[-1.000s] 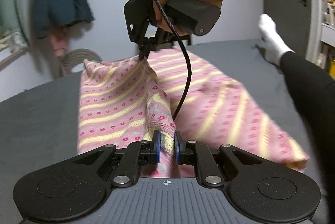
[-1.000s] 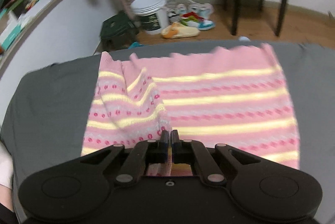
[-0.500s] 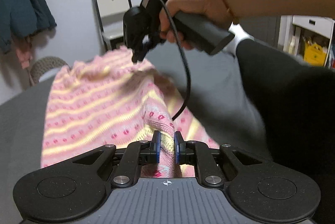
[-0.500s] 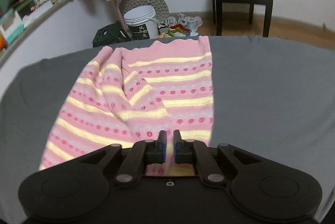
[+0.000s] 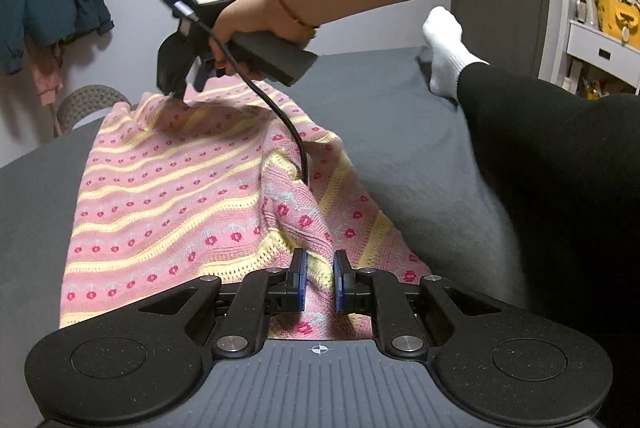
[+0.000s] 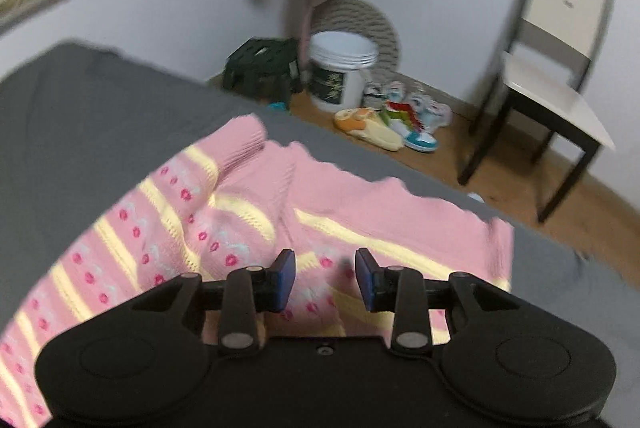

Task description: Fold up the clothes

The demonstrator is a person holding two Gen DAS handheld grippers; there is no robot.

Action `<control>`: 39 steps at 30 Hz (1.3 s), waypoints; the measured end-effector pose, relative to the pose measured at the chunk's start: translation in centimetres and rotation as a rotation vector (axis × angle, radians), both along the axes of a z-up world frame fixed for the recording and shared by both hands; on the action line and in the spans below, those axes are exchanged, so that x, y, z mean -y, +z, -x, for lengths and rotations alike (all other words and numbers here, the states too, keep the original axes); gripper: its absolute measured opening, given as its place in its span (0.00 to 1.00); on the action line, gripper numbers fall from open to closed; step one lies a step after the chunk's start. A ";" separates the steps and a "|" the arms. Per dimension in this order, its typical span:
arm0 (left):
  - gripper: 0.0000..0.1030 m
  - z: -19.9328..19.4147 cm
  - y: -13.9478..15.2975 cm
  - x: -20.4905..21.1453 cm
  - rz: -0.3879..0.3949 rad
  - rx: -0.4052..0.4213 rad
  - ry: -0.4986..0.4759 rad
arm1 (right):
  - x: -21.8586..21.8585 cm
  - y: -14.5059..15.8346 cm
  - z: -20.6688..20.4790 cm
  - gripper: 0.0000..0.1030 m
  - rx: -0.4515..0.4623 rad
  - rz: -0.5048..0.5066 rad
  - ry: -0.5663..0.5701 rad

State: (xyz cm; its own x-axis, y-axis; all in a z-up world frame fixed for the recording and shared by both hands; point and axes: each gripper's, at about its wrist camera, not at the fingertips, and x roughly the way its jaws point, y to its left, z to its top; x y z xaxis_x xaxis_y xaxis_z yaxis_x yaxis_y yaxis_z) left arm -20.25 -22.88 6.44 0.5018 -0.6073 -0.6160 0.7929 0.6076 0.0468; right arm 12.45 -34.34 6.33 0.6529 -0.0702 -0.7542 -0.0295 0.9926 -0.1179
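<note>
A pink knit sweater (image 5: 180,188) with yellow stripes and red dots lies on the grey bed. My left gripper (image 5: 319,278) is at its near end, shut on a raised fold of the knit that stands between the blue pads. In the left wrist view a hand holds my right gripper (image 5: 188,88) just over the sweater's far end. The right wrist view shows the right gripper (image 6: 325,278) open, pads wide apart, with the sweater (image 6: 240,228) lying loose below them and nothing held.
The grey sheet (image 5: 400,116) spreads around the sweater. A person's black-clad leg with a white sock (image 5: 444,48) lies on the bed to the right. Beyond the bed's edge are a chair (image 6: 552,68), a white bucket (image 6: 340,72), shoes (image 6: 400,124) and a dark stool (image 6: 260,72).
The right gripper has opened and let go of the sweater at its far end. The left gripper keeps its hold on the near fold. Both views have swung.
</note>
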 end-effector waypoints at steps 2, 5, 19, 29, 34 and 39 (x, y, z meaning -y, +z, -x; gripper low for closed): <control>0.13 0.0 -0.1 0.1 0.005 -0.006 0.002 | -0.4 -0.7 -0.7 0.18 -0.021 -0.003 0.027; 0.13 0.1 -0.1 0.0 0.012 -0.009 0.002 | -0.6 -0.9 -0.7 0.06 -0.004 -0.011 0.049; 0.13 -0.5 0.3 -0.2 0.062 -0.037 0.026 | 9.3 1.2 4.5 0.05 0.173 -0.121 -0.289; 0.12 -0.1 2.2 0.8 0.123 -0.012 -0.009 | 10.9 3.0 4.7 0.05 0.398 -0.263 -0.291; 0.12 0.0 2.4 1.2 0.130 -0.015 -0.018 | 13.0 -0.2 3.6 0.05 0.199 -0.249 -0.427; 0.13 0.2 1.5 0.9 0.096 -0.023 -0.012 | 13.3 -1.0 4.1 0.05 0.192 -0.280 -0.428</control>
